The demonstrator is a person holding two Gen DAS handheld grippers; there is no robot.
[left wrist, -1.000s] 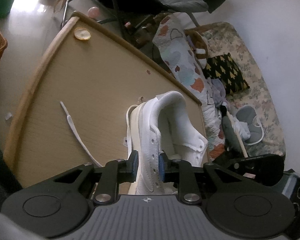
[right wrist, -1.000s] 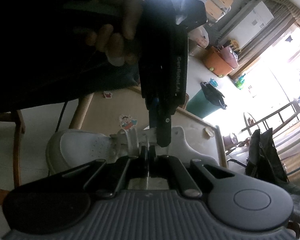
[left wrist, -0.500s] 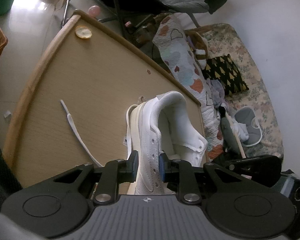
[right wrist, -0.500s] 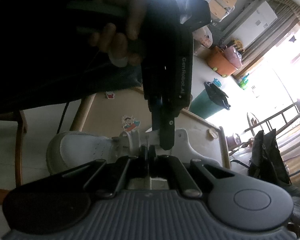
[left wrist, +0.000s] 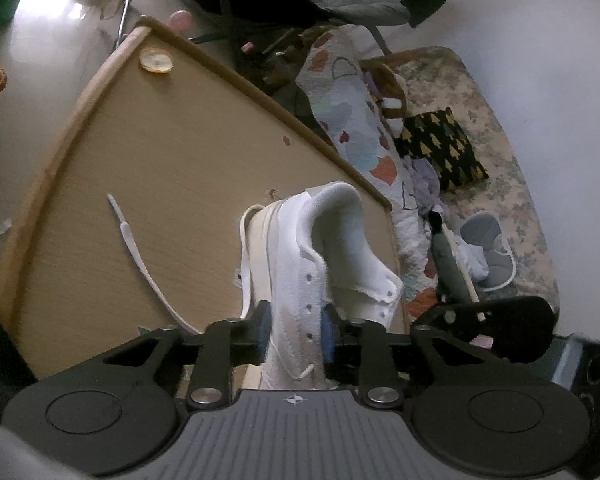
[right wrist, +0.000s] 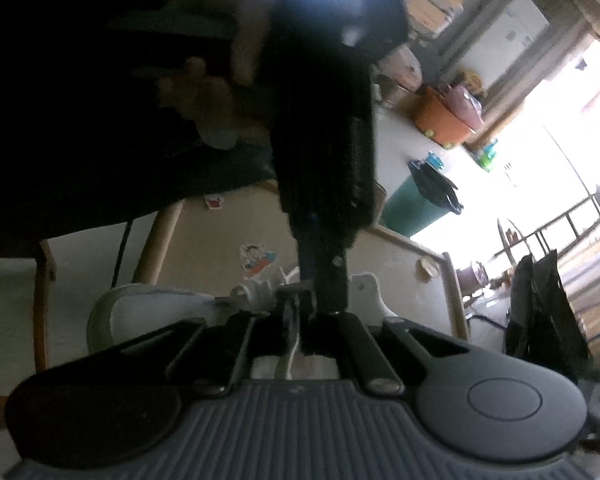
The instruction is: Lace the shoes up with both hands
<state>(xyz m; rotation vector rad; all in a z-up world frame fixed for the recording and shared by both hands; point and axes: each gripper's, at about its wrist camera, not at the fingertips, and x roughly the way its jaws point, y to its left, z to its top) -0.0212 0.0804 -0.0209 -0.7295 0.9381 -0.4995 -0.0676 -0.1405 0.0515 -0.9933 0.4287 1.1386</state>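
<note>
A white shoe [left wrist: 340,240] stands tipped on its side on the wooden table [left wrist: 172,152], sole to the left. My left gripper [left wrist: 295,320] has the shoe's eyelet flap between its blue pads; the jaws are opening and the pads still touch the flap. A loose end of the white shoelace [left wrist: 136,248] trails across the table to the left. In the blurred right wrist view my right gripper [right wrist: 294,300] is shut on a strip of shoelace [right wrist: 288,356] just above the shoe [right wrist: 148,308]. The left gripper [right wrist: 328,272] hangs right behind it, held by a person's hand [right wrist: 220,92].
A yellow disc [left wrist: 156,60] lies at the table's far corner, and a cartoon sticker [right wrist: 256,256] is on its top. Beyond the right edge lie a patterned quilt [left wrist: 356,120] and cushions on the floor. A green bin [right wrist: 416,204] and an orange tub [right wrist: 444,120] stand further off.
The left gripper's jaws have spread a little wider around the shoe's flap. The shoe and lace end have stayed put. The right wrist view has gone blurred.
</note>
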